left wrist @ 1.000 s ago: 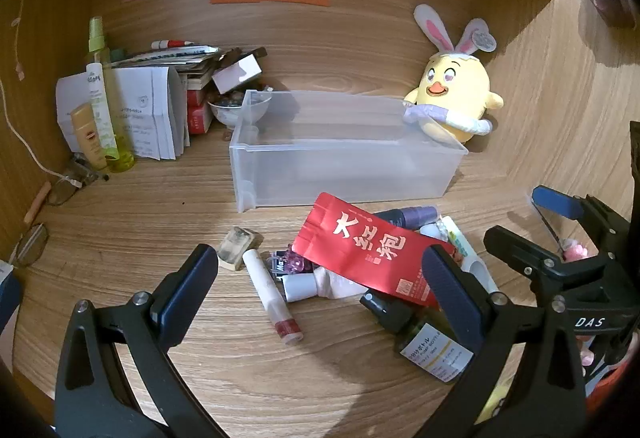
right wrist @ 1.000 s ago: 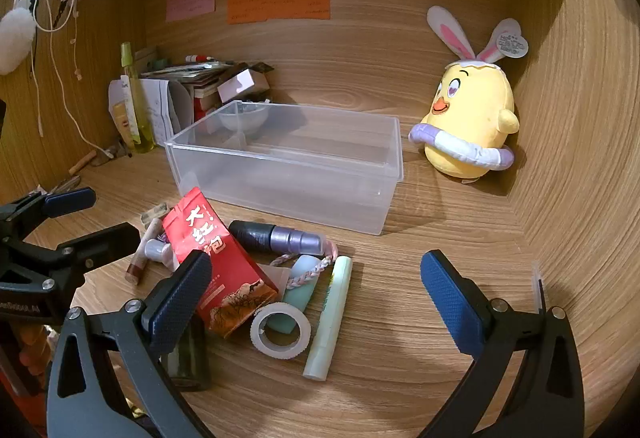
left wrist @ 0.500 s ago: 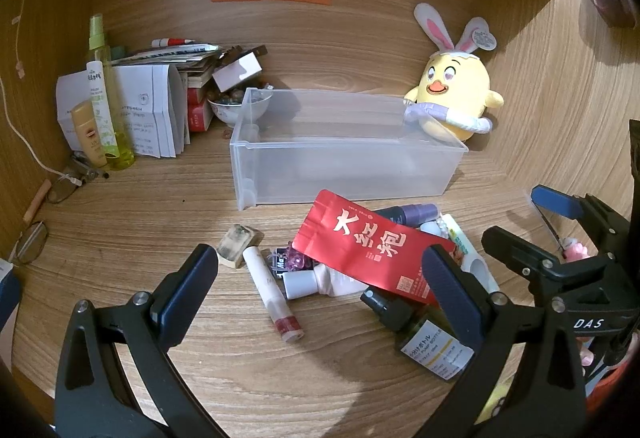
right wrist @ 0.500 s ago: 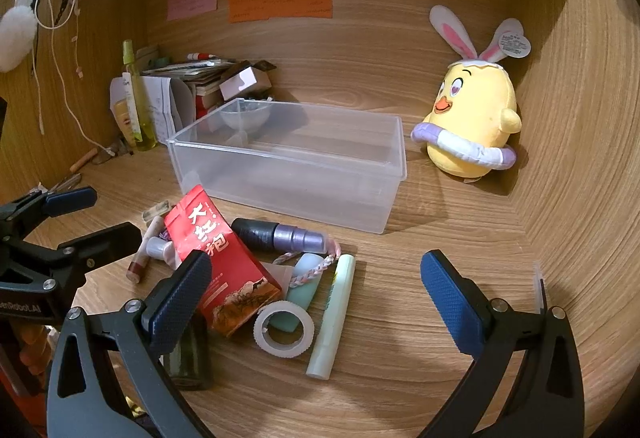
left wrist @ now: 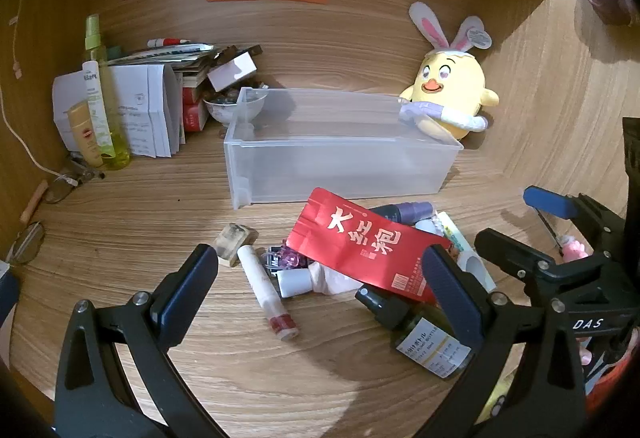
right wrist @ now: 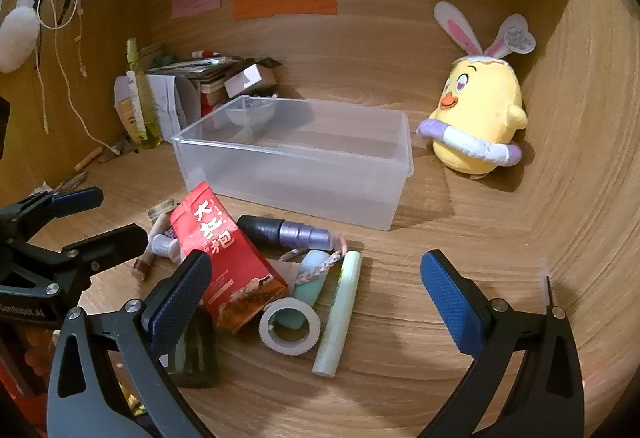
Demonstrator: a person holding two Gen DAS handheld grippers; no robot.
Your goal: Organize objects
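A heap of small items lies on the wooden desk in front of an empty clear plastic bin point(left wrist: 340, 153) point(right wrist: 296, 161). On top is a red foil packet point(left wrist: 368, 242) point(right wrist: 228, 258). Around it are a dark purple-capped tube point(right wrist: 288, 234), a white tape ring point(right wrist: 290, 326), a pale green tube point(right wrist: 340, 310), a dark spray bottle point(left wrist: 416, 330) and a white lip-balm stick point(left wrist: 264, 286). My left gripper point(left wrist: 320, 290) is open and empty, just short of the heap. My right gripper point(right wrist: 316, 298) is open and empty, over the tape ring and green tube.
A yellow chick plush point(left wrist: 448, 93) point(right wrist: 476, 125) stands at the back right by the bin. Papers, boxes, a bowl and bottles point(left wrist: 104, 105) crowd the back left. Glasses point(left wrist: 28, 246) lie at the left edge. Wooden walls close in the back and right.
Both grippers have crept slightly forward toward the heap; the jaws stay open. Nothing on the desk has moved.
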